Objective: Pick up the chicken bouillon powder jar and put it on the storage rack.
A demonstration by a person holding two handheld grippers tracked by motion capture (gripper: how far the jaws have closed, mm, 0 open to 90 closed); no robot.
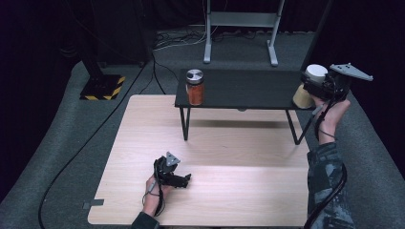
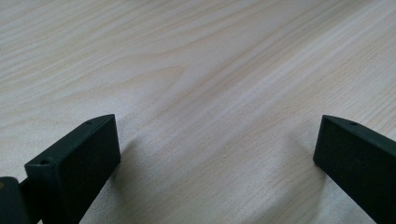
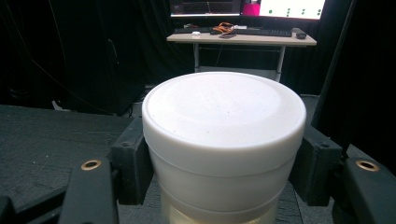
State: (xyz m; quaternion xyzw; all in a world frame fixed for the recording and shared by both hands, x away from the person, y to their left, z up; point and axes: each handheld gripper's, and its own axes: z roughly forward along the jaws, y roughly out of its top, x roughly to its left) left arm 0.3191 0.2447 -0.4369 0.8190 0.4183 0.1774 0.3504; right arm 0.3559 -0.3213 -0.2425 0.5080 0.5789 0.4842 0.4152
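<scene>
A jar with a white lid (image 1: 315,72) and pale beige contents stands at the right end of a low black shelf (image 1: 248,88). My right gripper (image 1: 309,85) is shut on it just below the lid. In the right gripper view the white-lidded jar (image 3: 224,121) sits between the jaws of the right gripper (image 3: 225,161), both pads pressing its sides. A second jar (image 1: 195,87), with orange contents and a silver lid, stands at the shelf's left end. My left gripper (image 1: 185,179) rests low on the wooden table (image 1: 229,157). The left gripper (image 2: 217,149) is open, with bare wood between the jaws.
The black shelf stands on thin legs at the far side of the wooden table. Beyond it are a grey metal stand (image 1: 241,21), floor cables (image 1: 157,71) and a yellow-black striped base (image 1: 102,88). A desk with screens and a keyboard (image 3: 243,32) lies farther back.
</scene>
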